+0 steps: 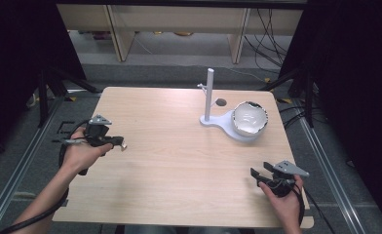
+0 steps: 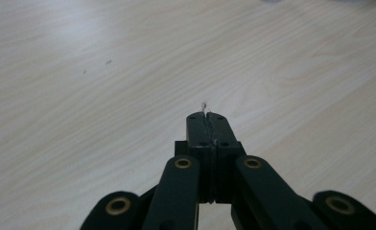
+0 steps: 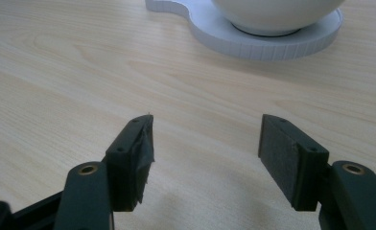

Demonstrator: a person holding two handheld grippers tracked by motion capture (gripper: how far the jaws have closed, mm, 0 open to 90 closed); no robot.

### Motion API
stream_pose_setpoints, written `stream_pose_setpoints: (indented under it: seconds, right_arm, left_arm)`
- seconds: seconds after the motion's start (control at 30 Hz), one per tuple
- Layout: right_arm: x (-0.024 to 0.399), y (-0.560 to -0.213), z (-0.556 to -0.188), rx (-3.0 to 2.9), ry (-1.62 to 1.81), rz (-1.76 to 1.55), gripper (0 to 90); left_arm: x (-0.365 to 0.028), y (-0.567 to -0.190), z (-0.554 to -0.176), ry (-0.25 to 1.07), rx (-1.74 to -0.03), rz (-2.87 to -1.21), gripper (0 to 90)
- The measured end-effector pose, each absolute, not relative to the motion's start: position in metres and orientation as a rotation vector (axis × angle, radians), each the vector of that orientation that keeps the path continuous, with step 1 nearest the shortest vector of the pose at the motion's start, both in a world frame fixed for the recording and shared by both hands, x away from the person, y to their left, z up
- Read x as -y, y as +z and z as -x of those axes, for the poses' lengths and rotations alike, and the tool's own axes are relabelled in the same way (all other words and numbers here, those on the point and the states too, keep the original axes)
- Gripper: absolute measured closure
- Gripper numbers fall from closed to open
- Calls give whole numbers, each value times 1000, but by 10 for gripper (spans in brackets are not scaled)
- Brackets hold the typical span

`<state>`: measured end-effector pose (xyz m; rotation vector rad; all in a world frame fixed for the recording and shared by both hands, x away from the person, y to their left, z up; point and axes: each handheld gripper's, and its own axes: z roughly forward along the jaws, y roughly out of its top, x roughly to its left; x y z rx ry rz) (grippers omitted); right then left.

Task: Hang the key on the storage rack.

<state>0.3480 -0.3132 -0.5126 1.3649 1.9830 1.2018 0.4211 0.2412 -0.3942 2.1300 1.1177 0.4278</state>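
Wooden table, pale grain, seen from above. Two handheld grippers over it, one at each near corner.

Left gripper: held in the person's left hand at the near-left part of the table, tips pointing right across the board. Jaws clenched together, pads pressed face to face with nothing between them; in the left gripper view the two black pads meet along a thin seam, bare wood beyond. Grey three-cornered plate sits on top, cable trailing off toward the near-left.

Right gripper: held in the right hand at the near-right edge, tips pointing left and slightly far. Jaws released, standing wide apart, empty. In the right gripper view the pads flank bare table; the left pad's facing looks frayed at its edge.

Bowl: white, round, glossy inside with a dark, uneven rim marking. It sits at the far-right of the table on the round end of a white stand base. In the right gripper view the bowl shows a smooth pale underside resting on the ribbed disc of the base. It lies well apart from both grippers.

White post: upright on the left end of the same base, with a small peg on its left side near the top.
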Motion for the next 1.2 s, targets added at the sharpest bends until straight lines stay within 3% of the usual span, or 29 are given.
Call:
stream_pose_setpoints:
  seconds: [0.47, 1.2]
  right_arm:
    - [314, -514, -351, -1973, 1219, -1352, 381]
    - [315, -513, -351, -1998, 1197, -1325, 382]
  left_arm:
    - [-223, -370, -441, 460, -1074, -2036, 895]
    - [-192, -364, -463, 488, -1050, -1960, 894]
